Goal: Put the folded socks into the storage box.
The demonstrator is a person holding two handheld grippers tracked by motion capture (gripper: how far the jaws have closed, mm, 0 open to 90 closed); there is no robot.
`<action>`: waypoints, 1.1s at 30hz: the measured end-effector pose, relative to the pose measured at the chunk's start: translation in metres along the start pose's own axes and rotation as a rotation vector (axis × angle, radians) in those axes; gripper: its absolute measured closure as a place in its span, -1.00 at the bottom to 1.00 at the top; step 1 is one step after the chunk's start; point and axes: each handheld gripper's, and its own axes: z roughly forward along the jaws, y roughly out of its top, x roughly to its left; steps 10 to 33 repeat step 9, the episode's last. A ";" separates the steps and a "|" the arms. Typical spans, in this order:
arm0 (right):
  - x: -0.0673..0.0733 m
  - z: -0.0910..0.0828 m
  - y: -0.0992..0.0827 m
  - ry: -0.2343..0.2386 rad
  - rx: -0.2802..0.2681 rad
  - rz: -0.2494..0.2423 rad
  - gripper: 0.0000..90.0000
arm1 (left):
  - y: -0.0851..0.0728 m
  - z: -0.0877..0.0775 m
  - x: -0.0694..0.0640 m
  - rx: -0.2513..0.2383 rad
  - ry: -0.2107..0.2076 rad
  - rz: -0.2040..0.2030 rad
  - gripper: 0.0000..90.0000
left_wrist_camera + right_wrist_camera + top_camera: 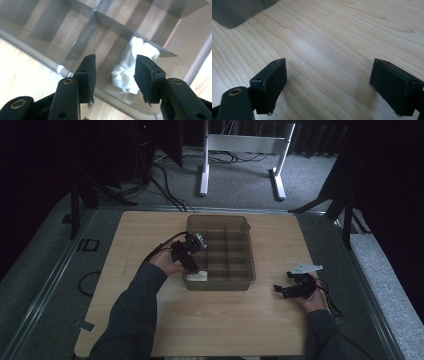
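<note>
A crumpled white cloth (130,67) already lies in the near-left corner compartment of the divided tray (220,220) at the bench's centre, the left gripper (115,75) above it with jaws apart and empty, the right gripper (295,287) wide open, idle near the bench's right edge; remaining compartments appear unfilled.

Dim room, grey carpet floor (240,180), white desk frame (245,145), floor cables (165,185), wooden table (225,320)

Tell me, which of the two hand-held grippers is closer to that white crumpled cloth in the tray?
Left. The left gripper hangs right over the white cloth, jaws open. The right gripper is off beside the tray, above bare table.
</note>
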 end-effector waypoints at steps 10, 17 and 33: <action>0.000 0.000 0.000 -0.001 0.000 0.001 -0.69 | -0.018 -0.012 0.008 -0.079 0.009 -0.050 0.16; 0.000 0.000 0.000 -0.001 0.000 0.001 -0.69 | -0.018 -0.012 0.008 -0.079 0.009 -0.050 0.16; 0.000 0.000 0.000 -0.001 0.000 0.001 -0.69 | -0.018 -0.012 0.008 -0.079 0.009 -0.050 0.16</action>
